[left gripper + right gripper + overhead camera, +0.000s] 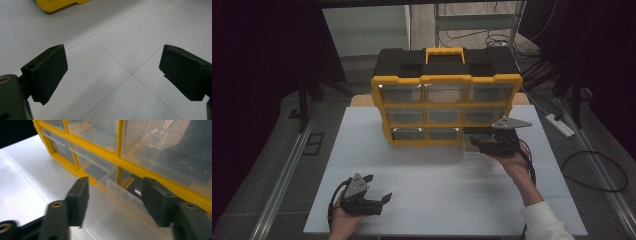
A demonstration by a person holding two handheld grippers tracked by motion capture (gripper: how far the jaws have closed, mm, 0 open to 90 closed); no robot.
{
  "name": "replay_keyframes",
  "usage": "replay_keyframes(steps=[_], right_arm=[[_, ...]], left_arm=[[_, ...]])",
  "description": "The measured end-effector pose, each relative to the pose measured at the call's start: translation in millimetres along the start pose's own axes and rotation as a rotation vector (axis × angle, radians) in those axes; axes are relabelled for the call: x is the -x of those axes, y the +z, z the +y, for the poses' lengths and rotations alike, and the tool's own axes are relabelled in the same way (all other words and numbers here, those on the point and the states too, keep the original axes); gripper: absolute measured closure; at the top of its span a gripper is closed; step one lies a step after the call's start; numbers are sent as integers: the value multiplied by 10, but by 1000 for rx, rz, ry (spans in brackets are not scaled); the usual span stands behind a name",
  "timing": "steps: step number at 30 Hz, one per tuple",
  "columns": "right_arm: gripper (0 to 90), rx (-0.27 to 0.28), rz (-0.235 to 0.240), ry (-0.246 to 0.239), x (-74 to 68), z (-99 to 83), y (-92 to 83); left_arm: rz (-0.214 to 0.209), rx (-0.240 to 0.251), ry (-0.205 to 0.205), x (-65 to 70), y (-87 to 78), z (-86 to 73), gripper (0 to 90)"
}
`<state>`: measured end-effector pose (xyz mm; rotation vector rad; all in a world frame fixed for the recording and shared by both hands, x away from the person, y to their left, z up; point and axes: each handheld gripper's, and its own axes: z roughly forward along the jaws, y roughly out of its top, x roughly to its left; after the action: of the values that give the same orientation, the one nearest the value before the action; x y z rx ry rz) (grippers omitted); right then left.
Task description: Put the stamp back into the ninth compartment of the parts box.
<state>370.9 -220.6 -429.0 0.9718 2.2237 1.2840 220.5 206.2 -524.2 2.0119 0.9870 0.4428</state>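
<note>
Right gripper jaws stand released around the pulled-out clear drawer; left gripper jaws released, nothing between; an off-centre clench could skew the drawer

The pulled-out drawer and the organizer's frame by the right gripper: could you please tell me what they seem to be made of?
The drawer looks like clear, glossy plastic: the yellow bars show through its thin walls, which catch highlights. The organizer's frame looks like opaque moulded yellow plastic with a smooth, slightly shiny surface, though the grade cannot be told.

Probably a lab: white table amid dark curtains, floor cables, power strip.
</note>
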Motion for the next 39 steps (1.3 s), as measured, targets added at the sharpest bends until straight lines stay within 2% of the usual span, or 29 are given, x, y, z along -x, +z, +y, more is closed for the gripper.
replay_keyframes(steps=[4, 18, 24, 32, 35, 39], right_arm=[[297, 31, 14, 14, 0, -1, -19], [284, 51, 35, -8, -28, -42, -64], [287, 83, 32, 6, 14, -38, -108], [287, 88, 41, 0, -4, -36, -139], [286, 93, 40, -8, -35, -45, -192], [286, 99, 31, -26, -100, -102, -346]], left_arm=[[0, 2, -1, -1, 9, 7, 82], [-6, 9, -6, -13, 33, 33, 81], [-2, 11, -15, -19, 22, 19, 81], [1, 17, -15, -21, 9, 21, 81], [0, 22, -19, -30, 9, 23, 81], [-6, 21, -9, -10, 9, 24, 81]])
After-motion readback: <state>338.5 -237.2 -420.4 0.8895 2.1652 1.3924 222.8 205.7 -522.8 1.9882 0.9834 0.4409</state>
